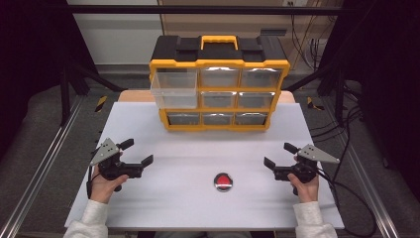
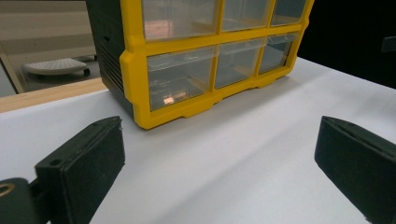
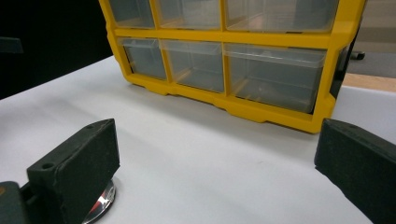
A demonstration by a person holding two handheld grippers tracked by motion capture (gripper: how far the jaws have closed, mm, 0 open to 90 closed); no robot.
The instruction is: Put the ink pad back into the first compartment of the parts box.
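Both grippers, left gripper [image 1: 134,152] and right gripper [image 1: 280,155], rest spread and empty, the red-topped disc [image 1: 223,181] untouched, the top-left drawer [image 1: 174,88] already pulled out.

White knit sleeves; each black hand-held gripper [image 1: 133,152] carries a grey three-cornered plate and black cable.

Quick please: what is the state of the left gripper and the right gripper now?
Left gripper: open, jaws wide apart, holding nothing.
Right gripper: open, jaws wide apart, holding nothing.
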